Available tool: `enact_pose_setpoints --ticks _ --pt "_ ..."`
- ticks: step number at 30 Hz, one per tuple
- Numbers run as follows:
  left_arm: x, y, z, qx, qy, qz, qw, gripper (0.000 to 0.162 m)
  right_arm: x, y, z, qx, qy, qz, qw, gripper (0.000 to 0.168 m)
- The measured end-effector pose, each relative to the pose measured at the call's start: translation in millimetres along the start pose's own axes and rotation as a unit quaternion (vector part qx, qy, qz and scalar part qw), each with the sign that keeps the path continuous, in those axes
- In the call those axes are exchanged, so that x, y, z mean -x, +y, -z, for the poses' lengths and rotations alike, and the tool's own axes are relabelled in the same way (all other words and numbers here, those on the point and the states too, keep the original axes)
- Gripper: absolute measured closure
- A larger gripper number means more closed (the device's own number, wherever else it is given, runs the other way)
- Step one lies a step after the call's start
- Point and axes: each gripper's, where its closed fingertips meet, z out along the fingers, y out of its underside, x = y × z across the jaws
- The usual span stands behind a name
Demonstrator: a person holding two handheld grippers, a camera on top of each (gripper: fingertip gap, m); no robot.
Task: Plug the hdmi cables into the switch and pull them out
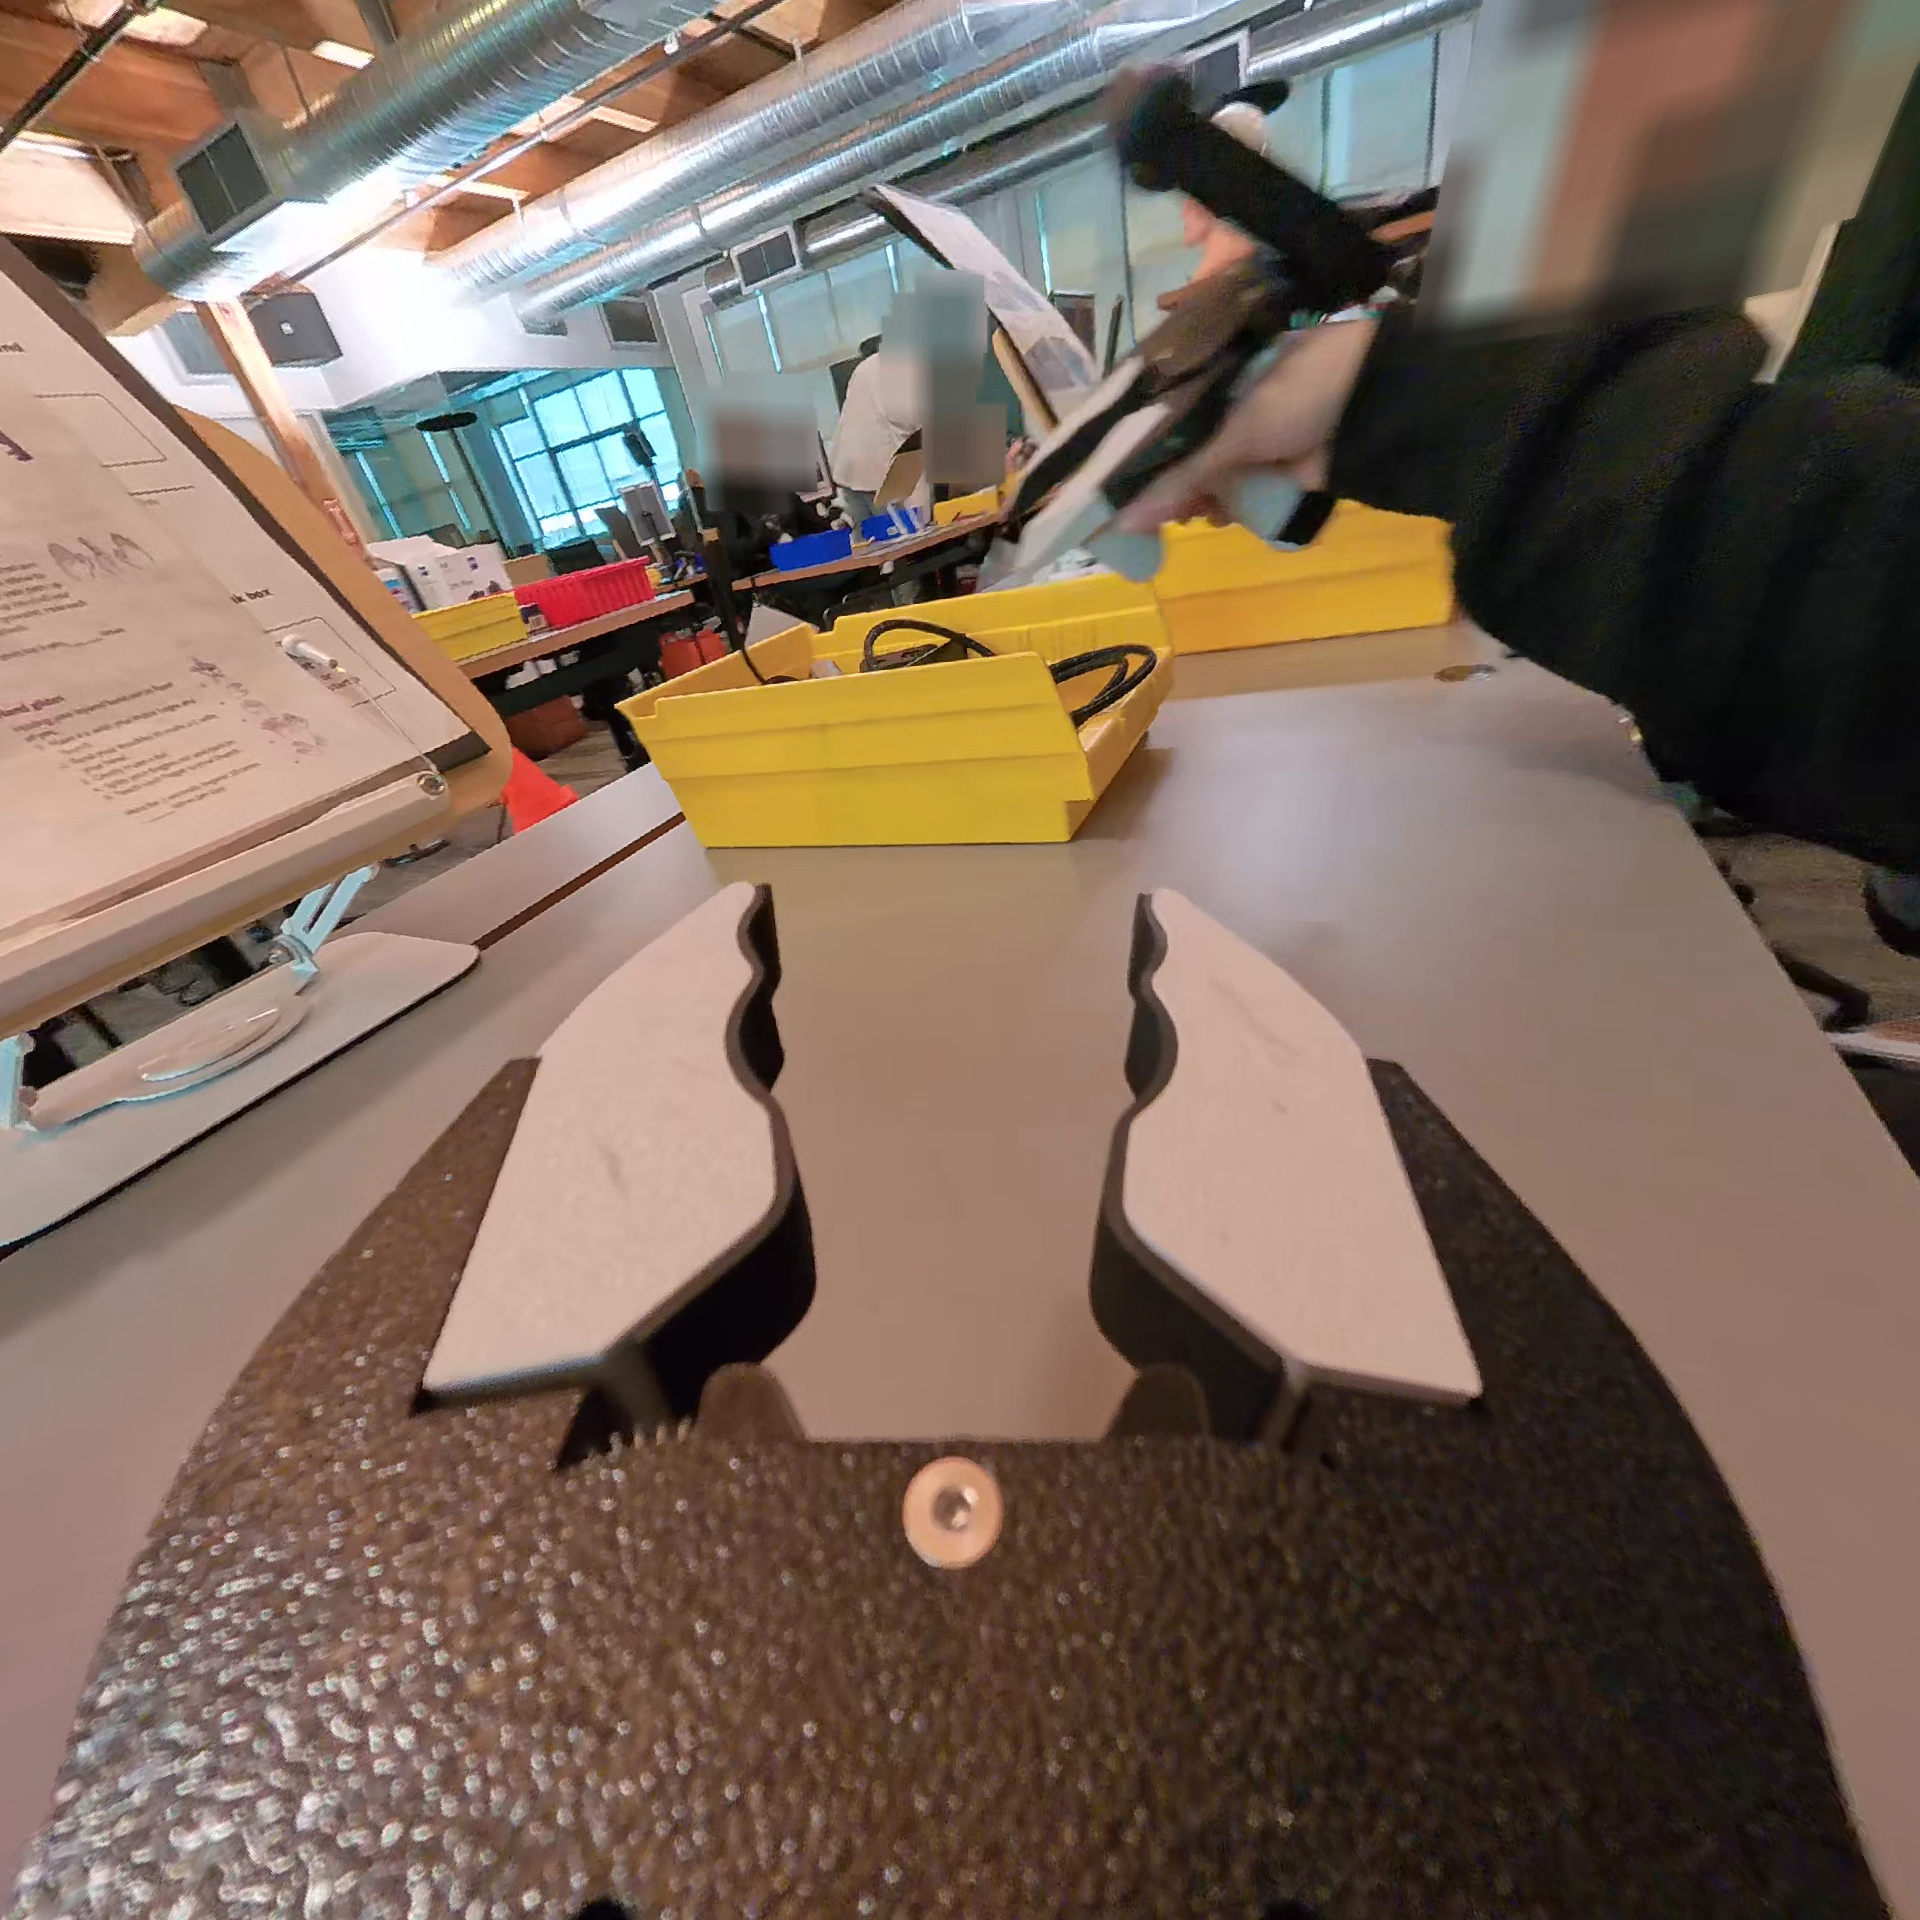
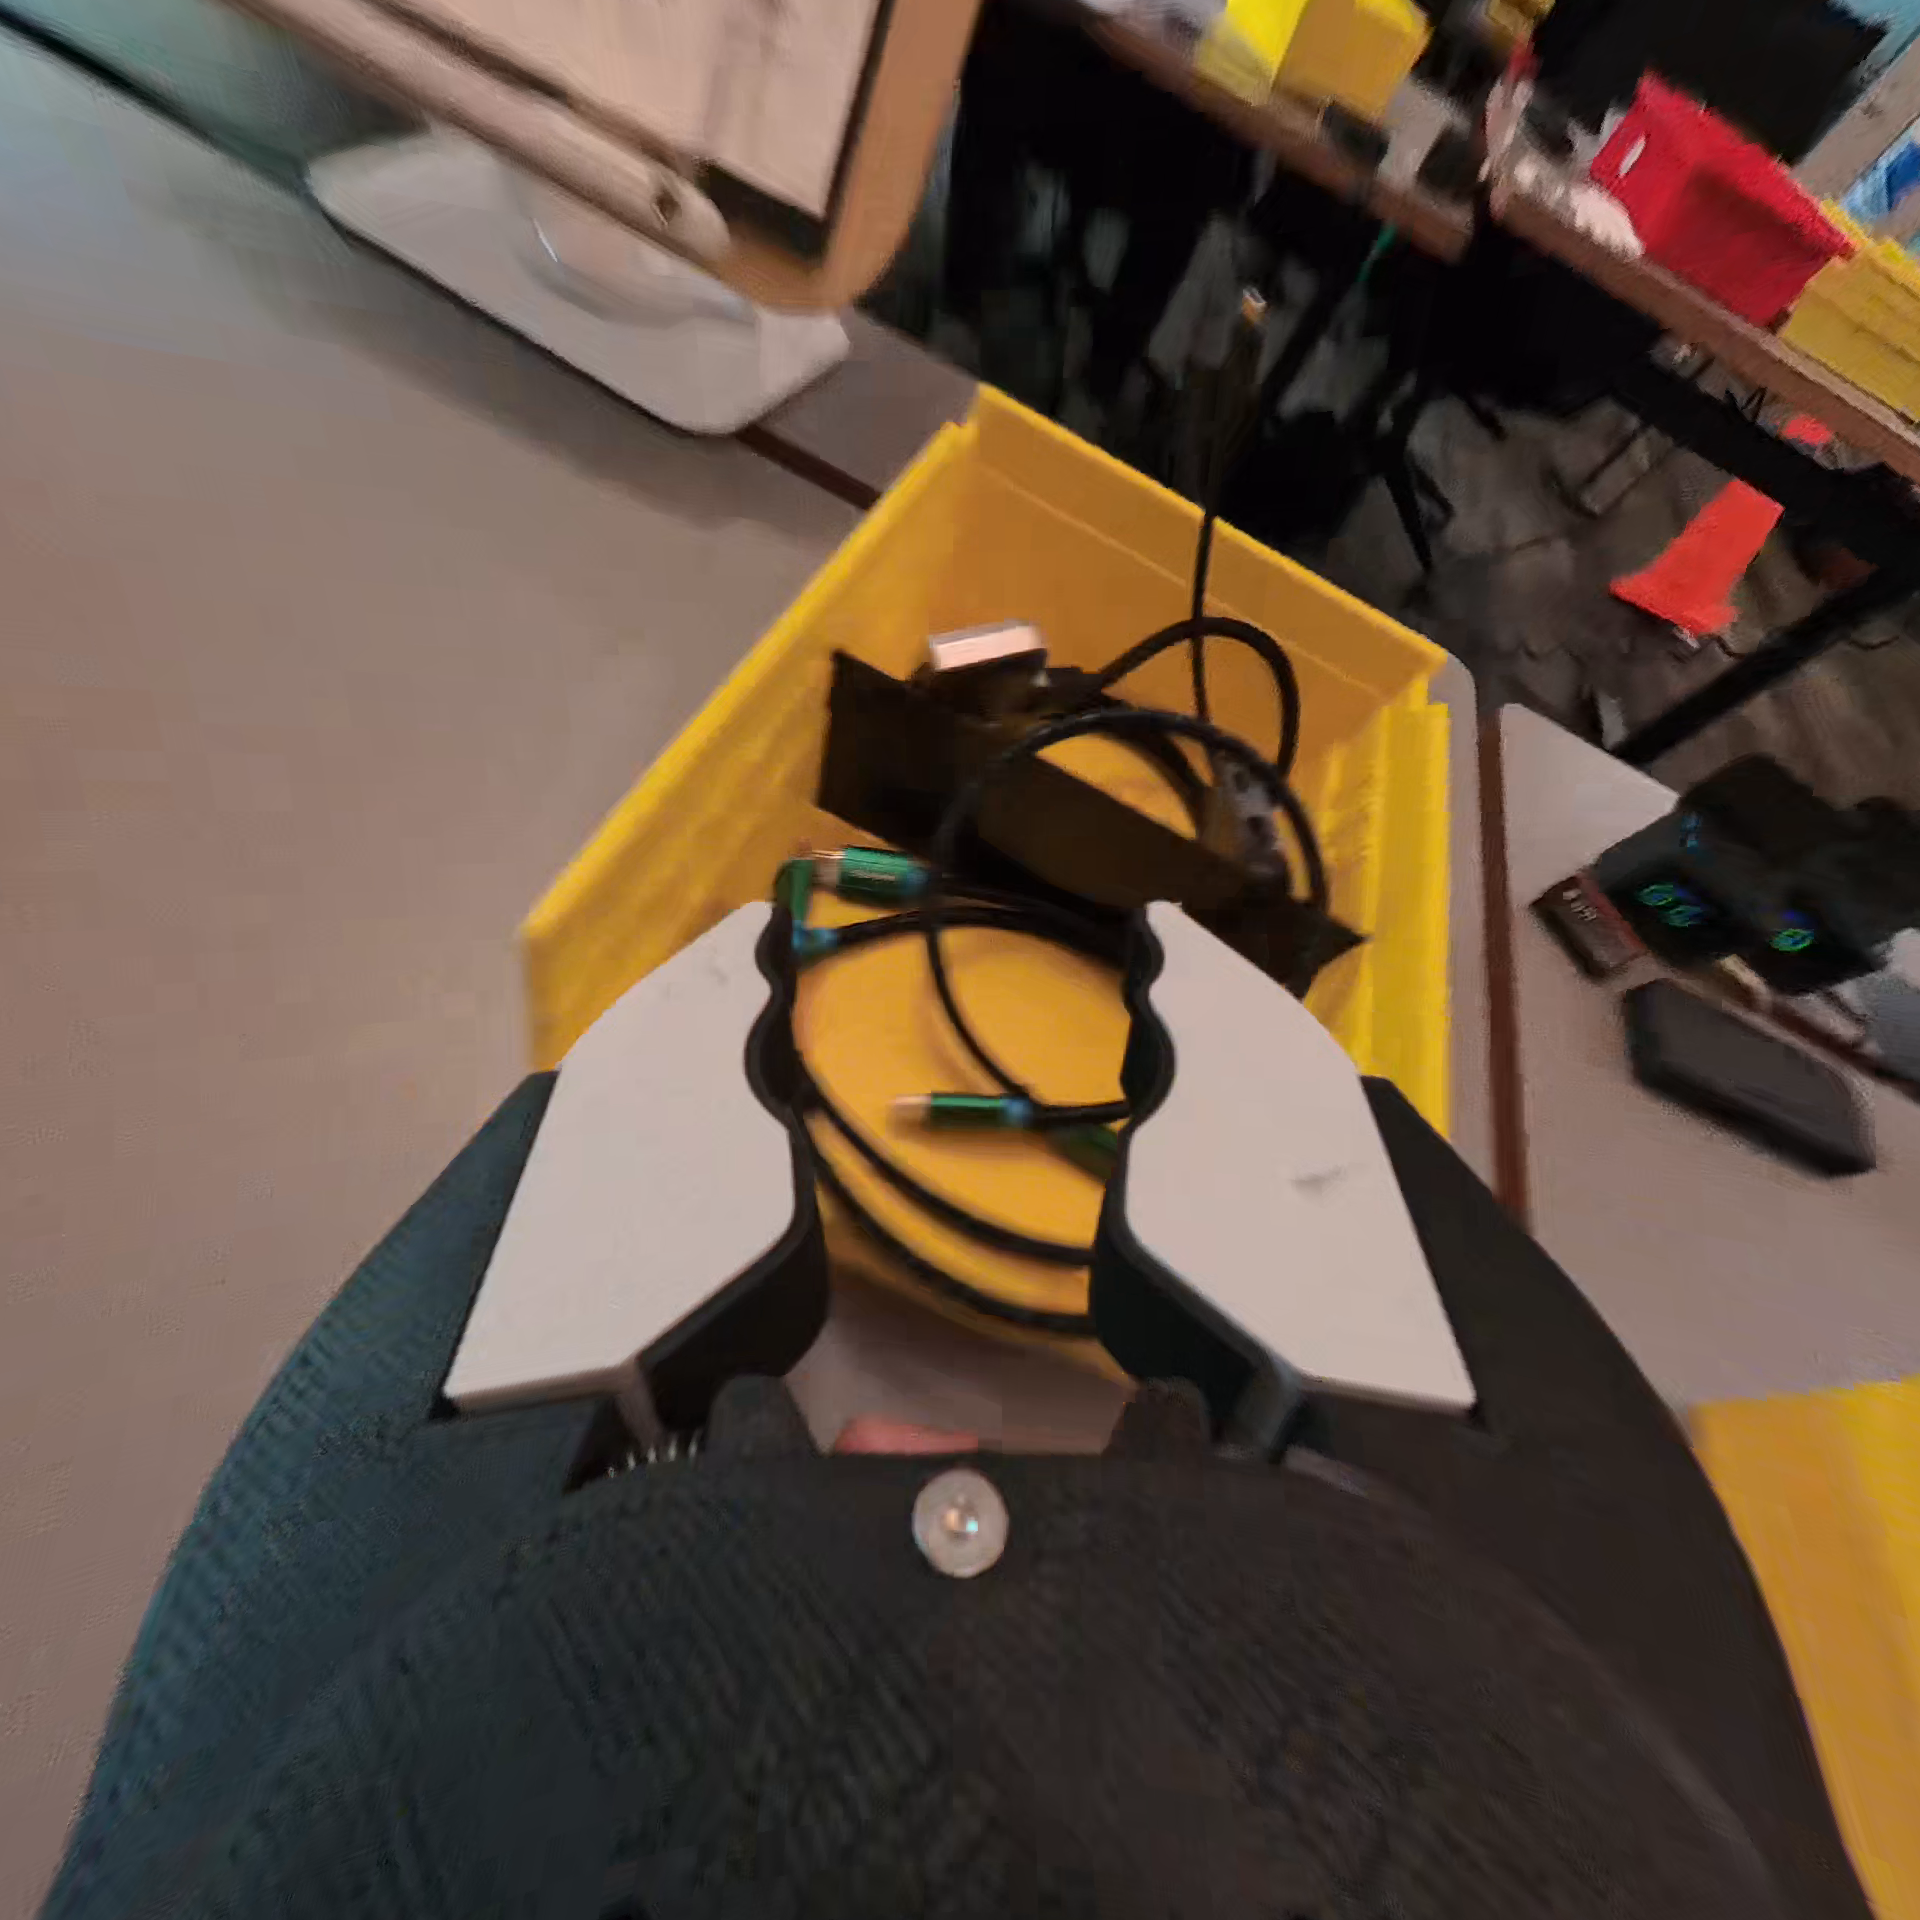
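A yellow bin (image 2: 727, 790) on the grey table holds a black switch box (image 2: 997, 769) and coiled black HDMI cables (image 2: 966, 997) with green plugs (image 2: 966, 1112). My right gripper (image 2: 956, 914) is open and empty, hovering above the near end of the bin, pointing down into it. It shows blurred in the left wrist view (image 1: 1049, 520), held high above the bin (image 1: 883, 769). My left gripper (image 1: 951, 904) is open and empty, low over the bare table, well short of the bin, where cable loops (image 1: 1101, 675) stick up.
A tilted document stand (image 1: 208, 665) with a white base stands at the left. A second yellow bin (image 1: 1309, 582) sits farther back right. Dark devices (image 2: 1756, 935) lie on the adjoining table. A person's dark sleeve (image 1: 1662, 582) reaches in from the right.
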Motion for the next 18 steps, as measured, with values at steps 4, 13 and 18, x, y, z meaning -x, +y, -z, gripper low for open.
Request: enact_pose_setpoints --ticks 4,13,18 --pt "2.8 -0.1 -7.6 0.036 -0.039 -0.011 0.999 0.099 -0.3 40.3 28.0 -0.034 0.053 -0.043 0.997 0.088" --pt "1.6 -2.1 -118.8 0.090 -0.115 0.130 0.981 0.087 -46.7 46.6 62.7 -0.060 0.111 -0.158 0.979 0.059" --pt "-15.4 -4.2 -223.3 0.166 -0.081 0.140 0.973 0.062 -41.5 29.8 70.2 -0.086 0.112 -0.146 0.979 0.062"
